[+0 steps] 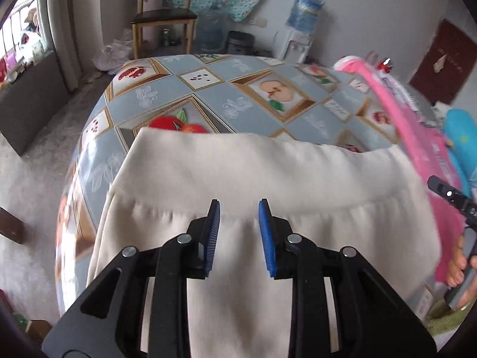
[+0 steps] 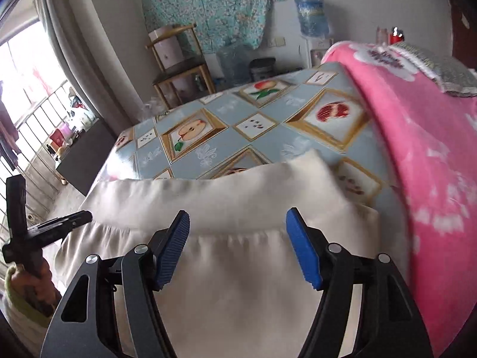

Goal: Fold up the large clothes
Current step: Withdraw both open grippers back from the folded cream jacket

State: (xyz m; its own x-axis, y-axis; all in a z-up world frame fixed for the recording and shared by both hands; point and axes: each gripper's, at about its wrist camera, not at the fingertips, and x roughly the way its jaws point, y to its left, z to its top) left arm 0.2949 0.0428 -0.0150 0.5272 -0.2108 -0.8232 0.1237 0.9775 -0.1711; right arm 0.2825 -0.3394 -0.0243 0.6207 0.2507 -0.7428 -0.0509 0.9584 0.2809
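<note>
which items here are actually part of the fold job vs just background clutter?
Job:
- cream garment
- left gripper, open
- right gripper, open

Lying about:
- pink blanket
- wooden chair
- water dispenser
- fruit-print tablecloth

This is a lived-in room of a home. The worktop (image 1: 238,89) wears a household oilcloth printed with framed fruit pictures. Beyond its far edge a wooden chair (image 1: 164,15) stands against the wall, with a flowered cloth (image 2: 208,6) hung on the wall behind it. To the right of the chair sits a water dispenser (image 1: 298,41) topped with a blue bottle. Left of the worktop, a curtained window (image 2: 29,89) with railings lets in daylight.
</note>
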